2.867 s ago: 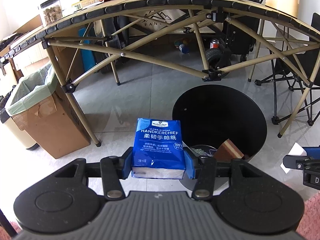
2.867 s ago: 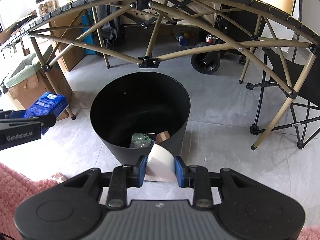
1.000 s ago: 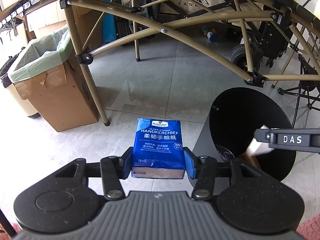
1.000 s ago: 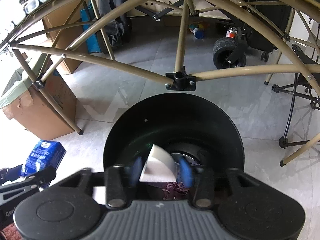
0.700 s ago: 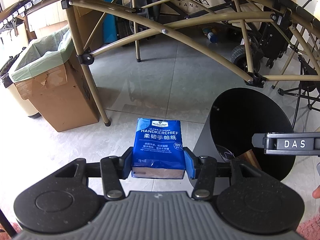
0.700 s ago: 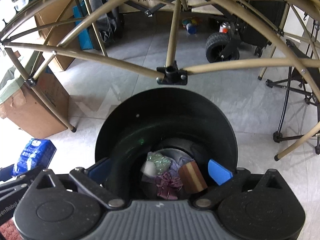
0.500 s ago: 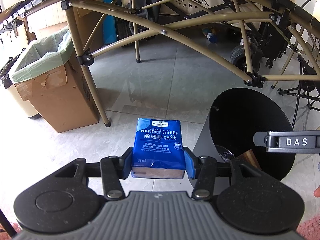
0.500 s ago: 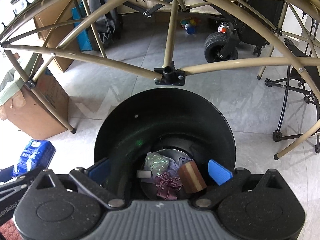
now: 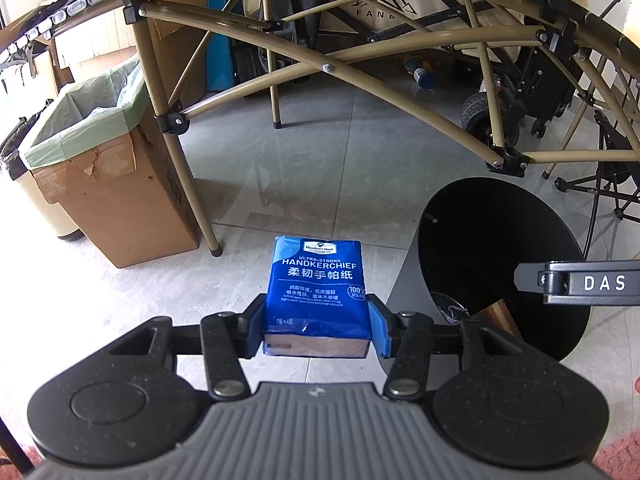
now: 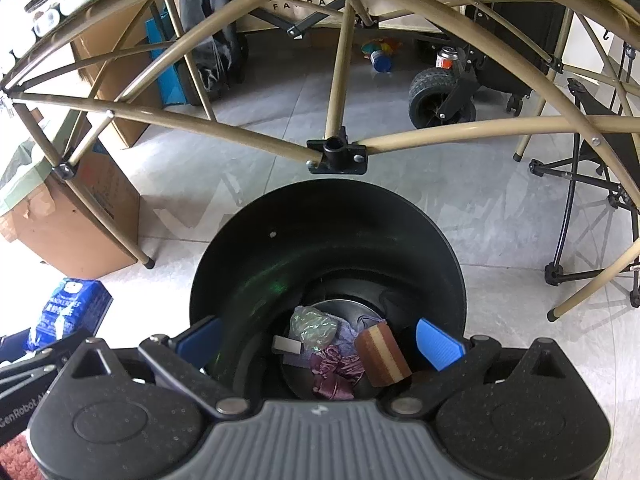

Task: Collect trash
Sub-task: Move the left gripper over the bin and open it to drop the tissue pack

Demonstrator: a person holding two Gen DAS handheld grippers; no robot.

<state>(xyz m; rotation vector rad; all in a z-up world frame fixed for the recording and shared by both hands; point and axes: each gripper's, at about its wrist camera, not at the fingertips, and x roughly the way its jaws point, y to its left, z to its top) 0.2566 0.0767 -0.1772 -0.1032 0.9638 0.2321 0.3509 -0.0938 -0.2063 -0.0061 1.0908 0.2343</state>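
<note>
My left gripper (image 9: 317, 330) is shut on a blue handkerchief tissue pack (image 9: 318, 288) and holds it above the floor, left of the black trash bin (image 9: 480, 224). The pack also shows in the right wrist view (image 10: 66, 314). My right gripper (image 10: 320, 340) is open and empty, right over the bin's mouth (image 10: 328, 220). At the bin's bottom lie a white piece (image 10: 287, 345), a crumpled clear wrapper (image 10: 312, 326), a purple ribbon (image 10: 334, 372) and a striped brown block (image 10: 382, 354). The right gripper's finger marked DAS (image 9: 580, 282) hangs over the bin in the left wrist view.
A folding table's tan metal frame (image 9: 320, 68) spans the space above and behind the bin. A cardboard box with a green liner (image 9: 104, 168) stands at the left. A folding chair (image 10: 592, 184) stands at the right. A wheeled cart (image 10: 444, 96) and a can sit behind.
My right gripper moved over the bin, opened and let go of the white piece, which now lies at the bin's bottom. My left gripper still holds the tissue pack, hardly moved.
</note>
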